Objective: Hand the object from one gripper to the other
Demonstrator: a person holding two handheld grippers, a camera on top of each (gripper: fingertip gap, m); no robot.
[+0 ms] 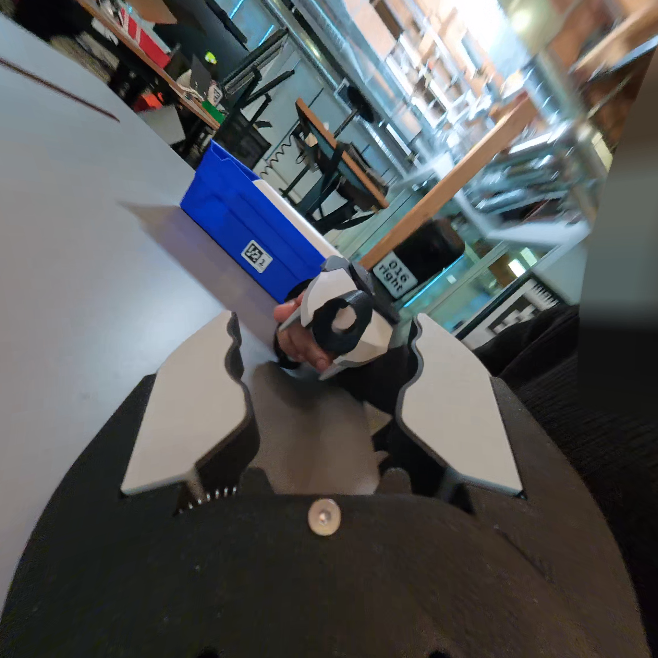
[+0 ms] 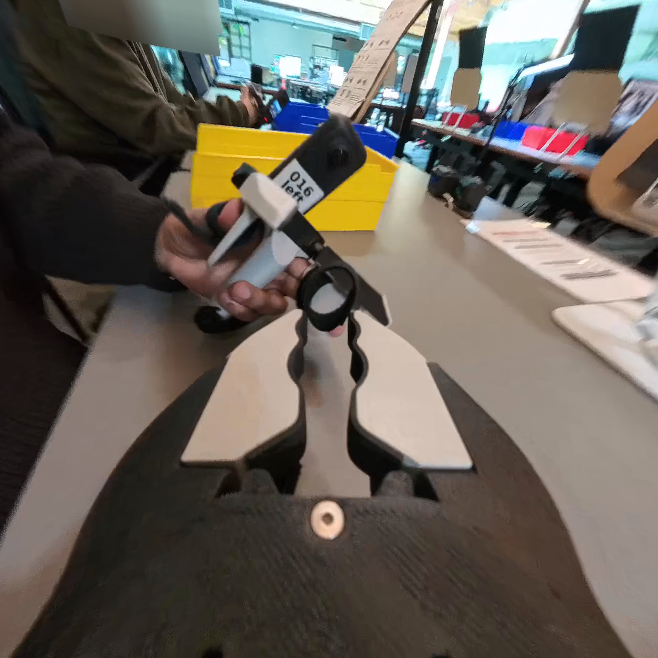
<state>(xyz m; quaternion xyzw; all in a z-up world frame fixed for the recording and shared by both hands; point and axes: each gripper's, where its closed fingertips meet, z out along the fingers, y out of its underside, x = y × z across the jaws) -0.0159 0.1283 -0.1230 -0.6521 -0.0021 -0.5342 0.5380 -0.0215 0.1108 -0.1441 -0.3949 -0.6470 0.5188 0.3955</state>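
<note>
Now, left wrist view, left to right:
- Grey table (image 1: 89,249) fills the left side.
- Blue bin (image 1: 249,228) stands on the table, past the fingers, with a small white sticker on its near wall.
- Left gripper (image 1: 325,318): jaws spread wide, nothing between them.
- Right hand (image 1: 299,341) shows in the gap, holding the right gripper (image 1: 341,329), which faces this camera.
- Black ring (image 1: 320,329) sits at the tips of the right gripper, up off the table.
- Background on the right is blurred: wooden desks, shelving.

Right wrist view, left to right:
- A person in an olive jacket (image 2: 106,106) is at the far left, behind a dark sleeve (image 2: 71,220).
- Left hand (image 2: 199,256) grips the left gripper's pale handle; that gripper tilts up to the right, its camera end over the yellow bin (image 2: 285,185).
- The yellow bin stands on the table, with blue bins (image 2: 306,117) behind it.
- Right gripper's jaws are drawn close and pinch the lower edge of the ring, which stands upright at the fingertips, its opening facing the camera.
- One dark finger of the left gripper runs just behind the ring; contact cannot be told.
- Paper sheets (image 2: 552,256) lie on the table at right, well apart from the ring.
- Red bins (image 2: 555,139) sit on a far desk.
</note>
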